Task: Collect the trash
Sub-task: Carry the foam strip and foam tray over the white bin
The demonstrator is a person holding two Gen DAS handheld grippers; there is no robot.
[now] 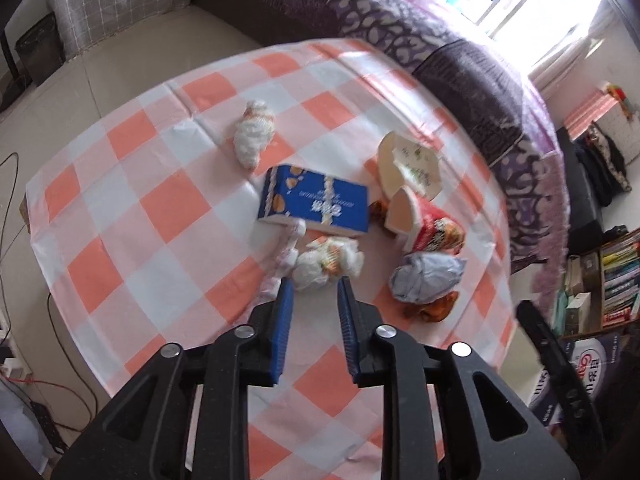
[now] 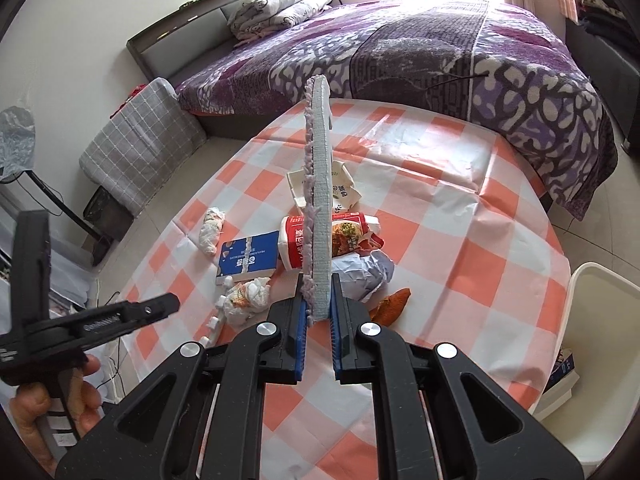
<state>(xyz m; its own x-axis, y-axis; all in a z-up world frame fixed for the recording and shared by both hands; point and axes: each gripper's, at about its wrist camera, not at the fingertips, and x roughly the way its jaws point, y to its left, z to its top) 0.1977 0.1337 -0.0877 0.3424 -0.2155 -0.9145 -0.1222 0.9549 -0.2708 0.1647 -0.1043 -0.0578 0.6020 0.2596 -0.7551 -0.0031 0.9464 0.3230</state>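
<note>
Trash lies on the orange-and-white checked table (image 1: pixel 160 208): a crumpled white-and-orange wrapper (image 1: pixel 328 262), a blue box (image 1: pixel 316 204), a red noodle cup (image 1: pixel 428 224), a cream carton (image 1: pixel 408 168), a grey-blue paper ball (image 1: pixel 428 278), a white tissue wad (image 1: pixel 254 136) and orange peel (image 1: pixel 432 308). My left gripper (image 1: pixel 315 284) is open, with nothing between its pads. Its tips hang just short of the wrapper. My right gripper (image 2: pixel 318 312) is shut on a flat grey pad with a purple fringe (image 2: pixel 320 200), held upright on edge above the pile.
A white bin (image 2: pixel 592 340) stands off the table's right side, with a box inside. A white plastic strip (image 1: pixel 286 252) lies beside the wrapper. A bed with a purple cover (image 2: pixel 440 52) runs behind the table. A hand (image 2: pixel 60 400) holds the left gripper (image 2: pixel 168 304). Cables trail on the floor (image 1: pixel 24 360).
</note>
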